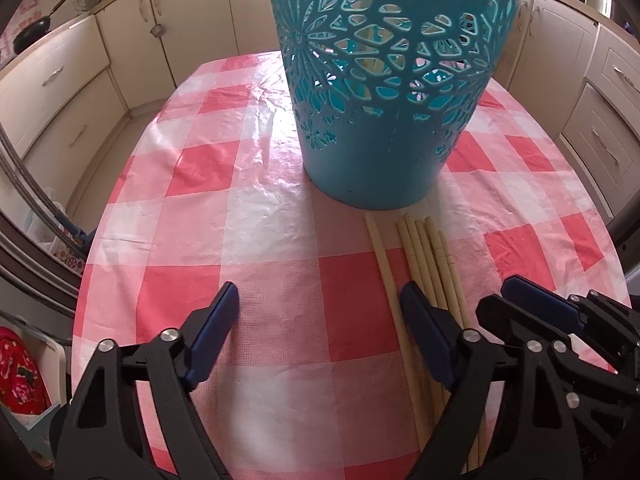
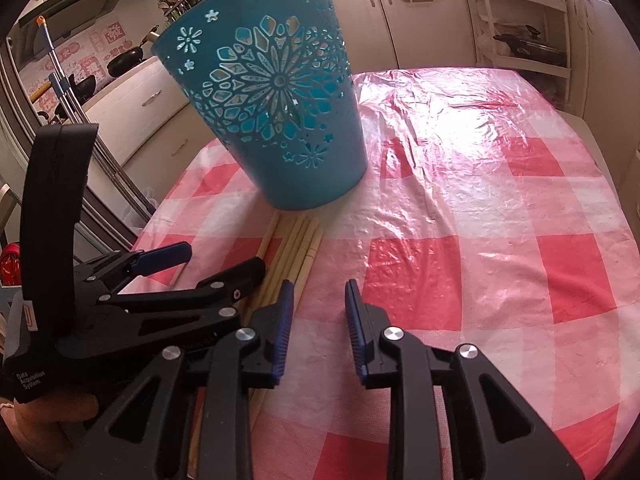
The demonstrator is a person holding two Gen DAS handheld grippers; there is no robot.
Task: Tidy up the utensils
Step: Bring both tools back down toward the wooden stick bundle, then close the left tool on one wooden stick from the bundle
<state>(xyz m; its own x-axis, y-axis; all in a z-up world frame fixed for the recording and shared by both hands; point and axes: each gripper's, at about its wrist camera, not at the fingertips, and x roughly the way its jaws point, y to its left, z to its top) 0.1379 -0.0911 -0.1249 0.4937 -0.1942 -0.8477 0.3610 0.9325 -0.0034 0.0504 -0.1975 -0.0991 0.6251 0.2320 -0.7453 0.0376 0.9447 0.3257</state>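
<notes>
A bundle of pale wooden chopsticks [image 1: 424, 264] lies flat on the checked tablecloth [image 1: 280, 280], in the lower right of the left wrist view, just below the base of the teal holder [image 1: 376, 120]. They are slim, round and smooth, tapering toward the tips, and they lie side by side with one stick a little apart on the left. Their long axis runs from the bottom edge of the frame up toward the holder, with the narrow tips pointing at its base and stopping just short of it.

The left gripper [image 1: 320, 308] hangs over the cloth with its jaws spread apart and nothing between them; its right blue pad lies over the chopsticks, while bare cloth shows in the gap. In the right wrist view the chopsticks [image 2: 292, 252] sit left of centre, and the right gripper [image 2: 318, 304] stands just to their right with its jaws partly apart, gripping nothing; its left ribbed pad is at the edge of the bundle.

The holder is a tall, round plastic bucket, narrower at the foot, pierced with flower and petal cut-outs. The tablecloth is thin, glossy plastic in pink, red and white squares, wrinkled and shiny under the light. Cream cabinets [image 1: 60, 92] line the walls beyond the table.
</notes>
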